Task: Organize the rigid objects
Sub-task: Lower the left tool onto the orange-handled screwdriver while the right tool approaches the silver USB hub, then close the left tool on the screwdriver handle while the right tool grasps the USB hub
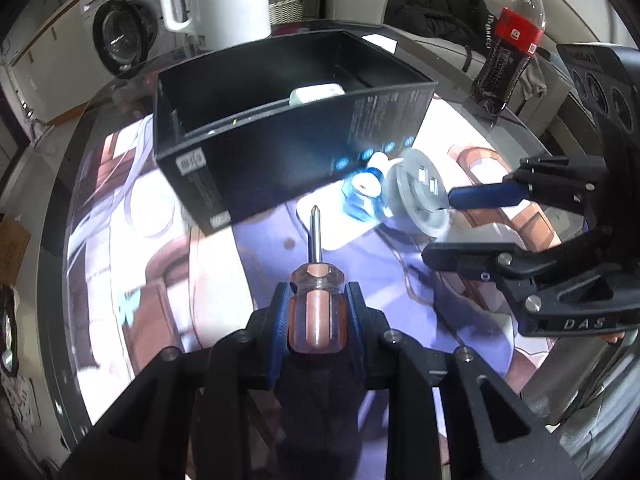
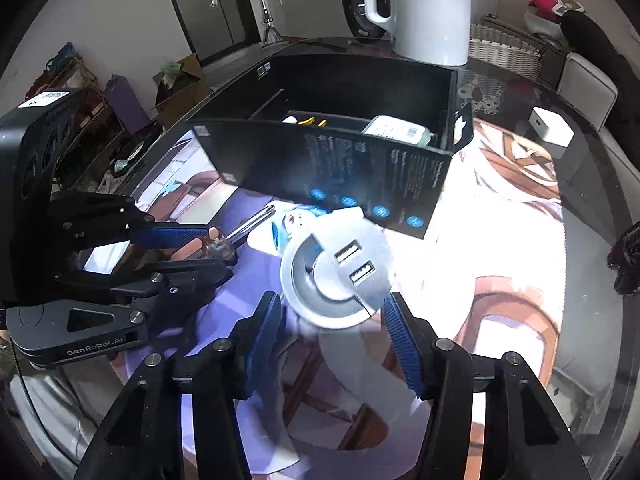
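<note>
Left wrist view: left gripper [image 1: 318, 320] clamps the clear, peach-cored stubby screwdriver [image 1: 316, 292], tip toward the far open black cardboard box [image 1: 280, 152]. Right gripper [image 2: 332, 320] straddles the round grey USB socket disc [image 2: 340, 272]; I can't tell whether its pads press it. Likely next: carry both into the box.

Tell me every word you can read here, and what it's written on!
"GenRobot.AI": on the left gripper body.
"DAS": on the right gripper body.
Black box side print: too small and blurred.
Cola bottle red label: unreadable.
</note>
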The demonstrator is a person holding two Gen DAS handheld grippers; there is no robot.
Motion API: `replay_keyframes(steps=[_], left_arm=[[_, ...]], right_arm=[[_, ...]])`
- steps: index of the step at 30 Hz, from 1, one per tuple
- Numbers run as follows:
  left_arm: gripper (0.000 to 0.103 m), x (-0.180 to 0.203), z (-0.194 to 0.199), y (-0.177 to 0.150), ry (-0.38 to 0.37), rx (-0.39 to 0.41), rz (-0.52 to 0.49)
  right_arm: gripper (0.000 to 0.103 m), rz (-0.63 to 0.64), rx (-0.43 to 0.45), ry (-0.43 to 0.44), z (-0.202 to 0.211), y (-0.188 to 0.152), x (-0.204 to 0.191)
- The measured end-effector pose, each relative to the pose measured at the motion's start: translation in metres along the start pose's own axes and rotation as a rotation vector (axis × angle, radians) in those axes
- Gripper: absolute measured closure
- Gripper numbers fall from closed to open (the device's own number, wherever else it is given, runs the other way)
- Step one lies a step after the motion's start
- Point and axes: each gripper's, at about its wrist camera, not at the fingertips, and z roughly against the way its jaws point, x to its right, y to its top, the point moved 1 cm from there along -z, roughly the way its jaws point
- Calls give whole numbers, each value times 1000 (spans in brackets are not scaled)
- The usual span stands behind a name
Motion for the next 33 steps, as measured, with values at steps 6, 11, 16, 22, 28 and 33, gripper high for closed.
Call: replay_keyframes(steps=[6, 11, 16, 22, 28, 33], left_arm=[[70, 1, -1, -3, 47, 9, 15], [64, 2, -10, 2, 76, 14, -3], [78, 3, -12, 6, 63, 5, 11], [78, -4, -9, 3, 66, 2, 41], [72, -1, -8, 1, 123, 6, 30], [66, 1, -9, 1, 125, 5, 23]], right_arm=[[51, -2, 33, -13, 8, -3, -9], [32, -57, 96, -29, 6, 10, 2], [33, -12, 80, -55, -11, 19, -5], [46, 11, 19, -63, -10, 8, -12], [45, -14, -33, -41, -6, -8, -16], [36, -17, -21, -58, -7, -8, -14]])
